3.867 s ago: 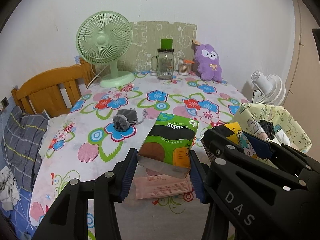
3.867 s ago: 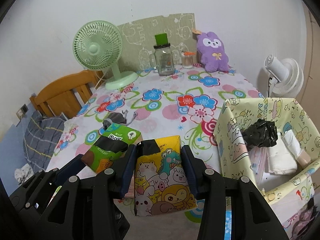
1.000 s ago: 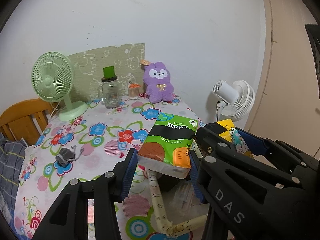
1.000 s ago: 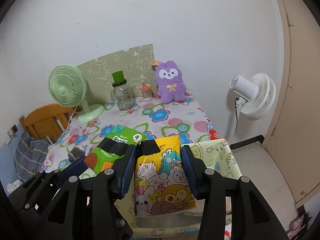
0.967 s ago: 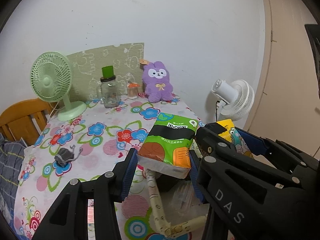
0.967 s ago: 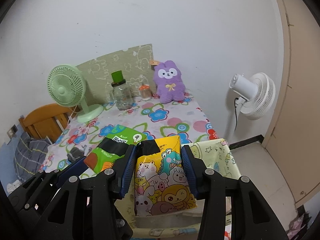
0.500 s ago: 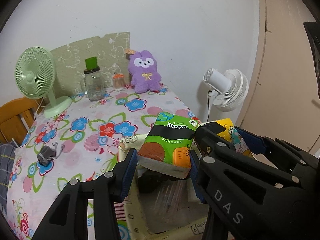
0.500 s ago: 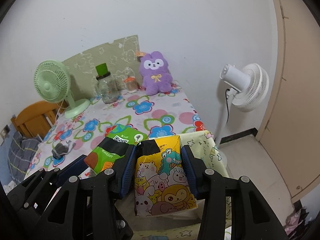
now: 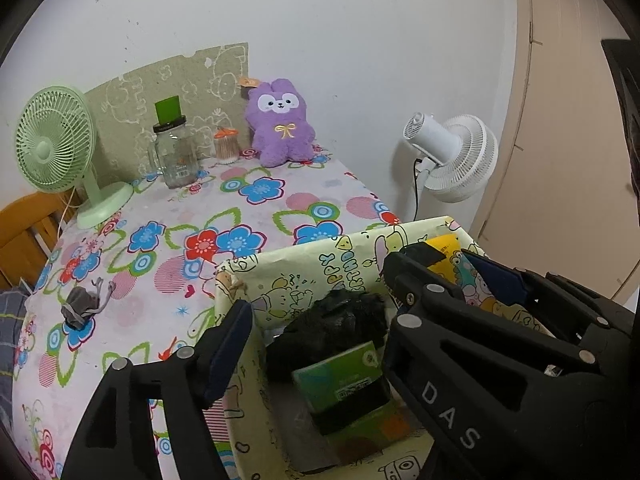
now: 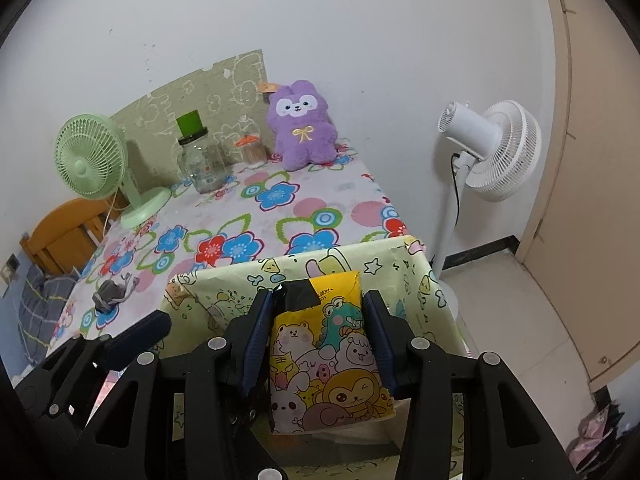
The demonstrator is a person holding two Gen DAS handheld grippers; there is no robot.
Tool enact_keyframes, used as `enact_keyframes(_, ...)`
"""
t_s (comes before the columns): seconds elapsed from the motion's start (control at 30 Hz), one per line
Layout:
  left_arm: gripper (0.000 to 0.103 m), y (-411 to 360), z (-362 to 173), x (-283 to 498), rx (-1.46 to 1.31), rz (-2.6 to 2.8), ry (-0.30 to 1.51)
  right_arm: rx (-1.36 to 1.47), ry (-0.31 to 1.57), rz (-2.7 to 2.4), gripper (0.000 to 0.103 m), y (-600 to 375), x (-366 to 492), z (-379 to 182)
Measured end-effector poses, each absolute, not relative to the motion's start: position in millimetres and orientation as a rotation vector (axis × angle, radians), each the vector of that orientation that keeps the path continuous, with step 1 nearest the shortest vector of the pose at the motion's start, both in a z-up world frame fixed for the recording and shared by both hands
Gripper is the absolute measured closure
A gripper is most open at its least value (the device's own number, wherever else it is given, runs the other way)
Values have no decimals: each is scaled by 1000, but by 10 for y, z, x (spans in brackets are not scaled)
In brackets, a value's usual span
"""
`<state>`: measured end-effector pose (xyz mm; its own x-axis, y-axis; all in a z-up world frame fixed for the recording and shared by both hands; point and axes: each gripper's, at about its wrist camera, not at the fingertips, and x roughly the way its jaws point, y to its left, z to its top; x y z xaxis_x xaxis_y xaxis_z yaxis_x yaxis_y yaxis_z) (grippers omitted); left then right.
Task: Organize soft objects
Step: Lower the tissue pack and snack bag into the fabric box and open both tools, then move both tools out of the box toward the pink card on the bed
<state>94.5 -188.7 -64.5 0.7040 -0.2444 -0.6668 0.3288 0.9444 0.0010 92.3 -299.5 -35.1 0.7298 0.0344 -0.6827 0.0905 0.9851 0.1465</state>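
Green and black, the tissue pack (image 9: 348,384) is lying loose inside the yellow cartoon box (image 9: 304,268), beside a black bundle (image 9: 332,328). We are holding our left gripper (image 9: 316,336) wide above it; its jaws have just been opening, squeezing nothing. From the right wrist, our right gripper (image 10: 320,340) is squeezing the yellow animal pack (image 10: 328,356) over the box's near edge, by the table's (image 10: 280,216) right edge.
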Motion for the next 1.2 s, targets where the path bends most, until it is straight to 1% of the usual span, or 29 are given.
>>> enact_keyframes(0.1,22,-1867,-642,943,127,-311,723,176,754,-28,51,-2984,918,-354)
enact_keyframes(0.2,19,-1842,-638,933,131,-303,724,174,762,-23,48,-2967,924,-355)
enact_keyframes(0.27,18,-1817,-632,919,130,-303,724,174,764,-11,44,-2949,916,-351)
enact_keyframes(0.4,16,-1770,-616,898,121,-313,727,161,765,-6,31,-2892,877,-315)
enact_keyframes(0.47,15,-1748,-603,883,116,-318,728,153,756,-9,28,-2860,844,-287)
enact_keyframes(0.53,14,-1721,-587,860,111,-317,724,149,752,-9,22,-2837,822,-265)
enact_keyframes(0.67,11,-1653,-544,809,105,-313,712,142,731,-13,17,-2775,758,-199)
enact_keyframes(0.8,7,-1569,-498,761,97,-307,700,133,703,-20,10,-2712,681,-125)
enact_keyframes(1.2,7,-1335,-351,575,90,-290,654,120,659,-17,7,-2462,491,53)
